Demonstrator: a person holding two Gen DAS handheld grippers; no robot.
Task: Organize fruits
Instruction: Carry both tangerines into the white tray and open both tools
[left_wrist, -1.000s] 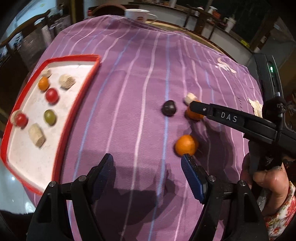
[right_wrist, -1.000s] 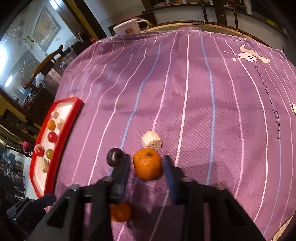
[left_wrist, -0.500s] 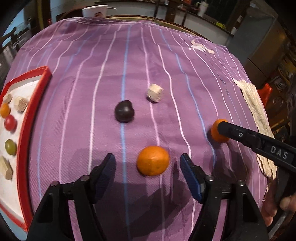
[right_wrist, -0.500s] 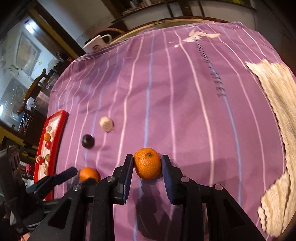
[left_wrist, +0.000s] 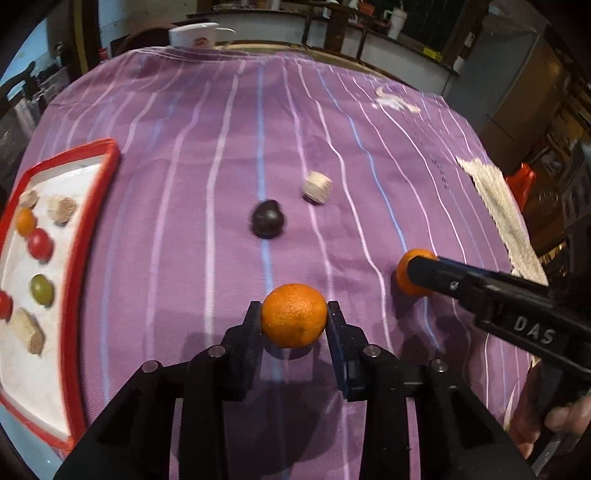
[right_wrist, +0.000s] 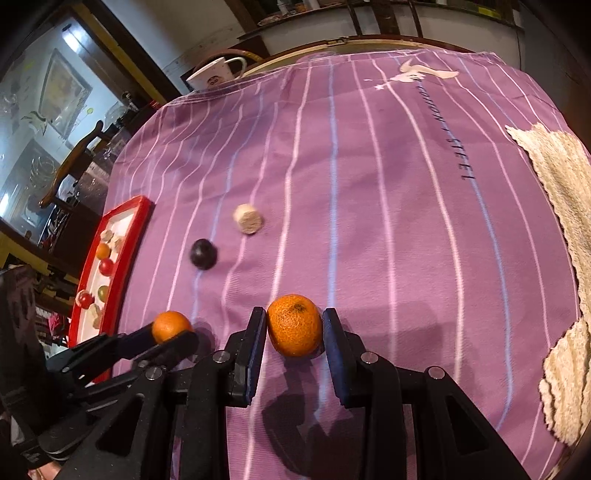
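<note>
My left gripper is shut on an orange low over the purple striped cloth. My right gripper is shut on a second orange; in the left wrist view that orange shows at the right, held by the right gripper's fingers. A dark plum and a pale cork-like piece lie on the cloth beyond. A red-rimmed white tray at the left holds several small fruits and cork pieces.
A white mug stands at the table's far edge. A beige knitted cloth lies along the right edge. A wooden chair stands off the far left side.
My left gripper has moved forward and closed on the near orange, which was lying free between its open fingers. My right gripper still holds its orange, further right than a second ago.
</note>
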